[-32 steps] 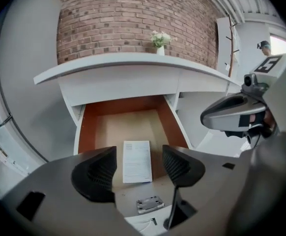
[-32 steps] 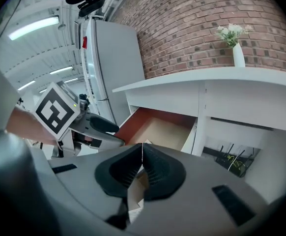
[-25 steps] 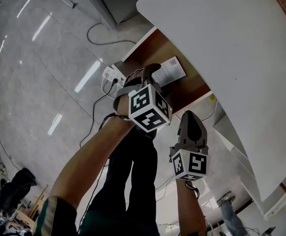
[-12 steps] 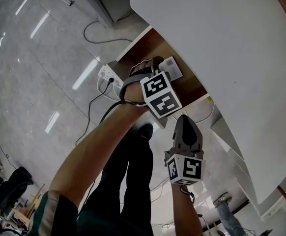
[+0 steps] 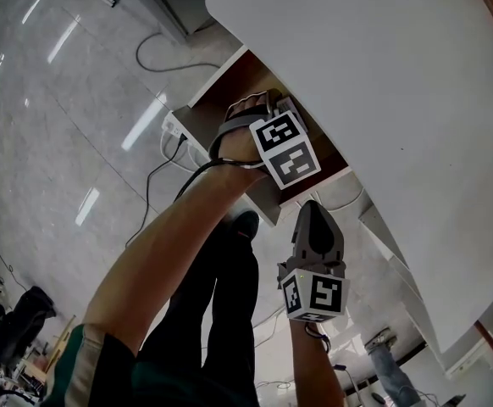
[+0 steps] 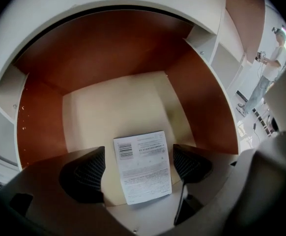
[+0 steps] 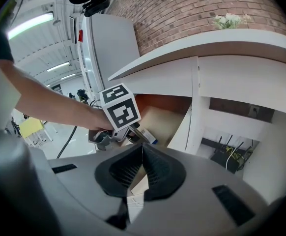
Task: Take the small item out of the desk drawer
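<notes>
1. Right gripper (image 7: 142, 155), grey with a marker cube at its rear, hangs nearest the person, in front of the desk and below the drawer's front edge; its ribbed black jaws are pressed together with nothing between them.
2. Left gripper (image 6: 138, 162), of the same grey build, reaches into the drawer from above on the bare forearm (image 5: 157, 253); its jaws stand wide apart, gripping nothing.
3. Between those parted jaws lies the white printed paper slip with a barcode (image 6: 143, 166), flat on the drawer's bottom near the front edge; whether either pad touches it cannot be told.
4. An open drawer with red-brown wooden walls (image 6: 202, 97) and a pale beige bottom holds the slip; the bottom behind the slip is bare.
5. Above the drawer spreads the white curved desktop (image 5: 382, 75), overhanging it.
6. On the glossy grey floor (image 5: 52, 142) beyond, a white power strip (image 5: 172, 126) sits just beside the drawer's outer corner, with black cables (image 5: 157, 53) trailing from it.
</notes>
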